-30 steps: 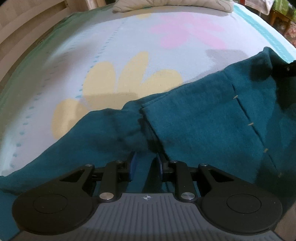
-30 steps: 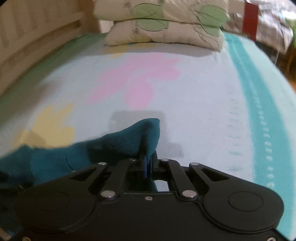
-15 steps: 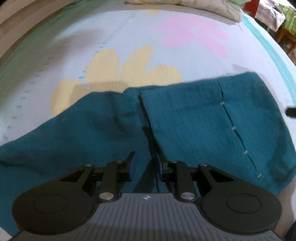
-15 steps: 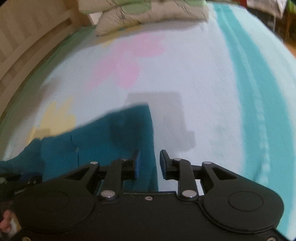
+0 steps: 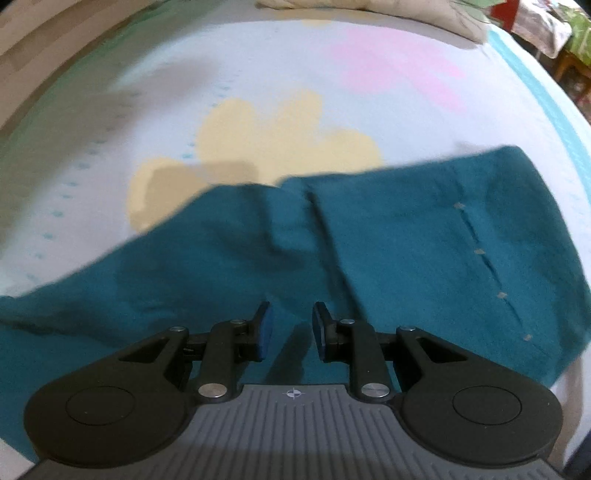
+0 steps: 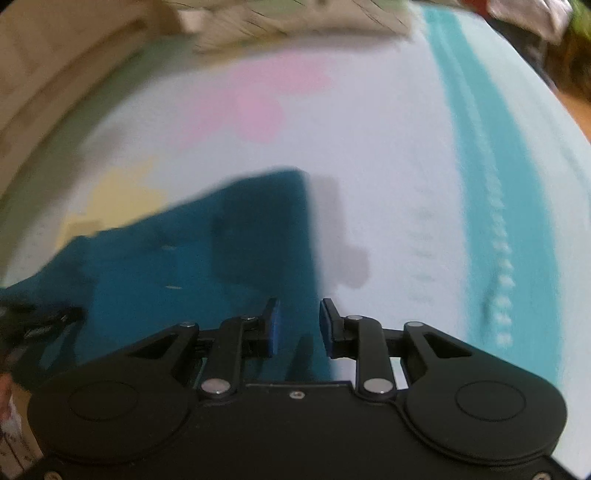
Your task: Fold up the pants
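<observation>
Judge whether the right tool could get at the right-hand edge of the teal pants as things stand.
Probably yes. The right tool hangs open just above the pants, with that edge lying flat on the bedsheet beneath its fingers and nothing covering it.

One pair of teal fabric pants (image 5: 406, 240) lies across the middle of the left wrist frame. One pale bedsheet (image 5: 258, 66) carries two printed flowers: one yellow flower (image 5: 280, 136) at centre and one pink flower (image 5: 399, 70) at upper right. One cream pillow (image 5: 369, 5) shows along the top edge. Four pale stitch marks (image 5: 479, 252) dot the pants at right
</observation>
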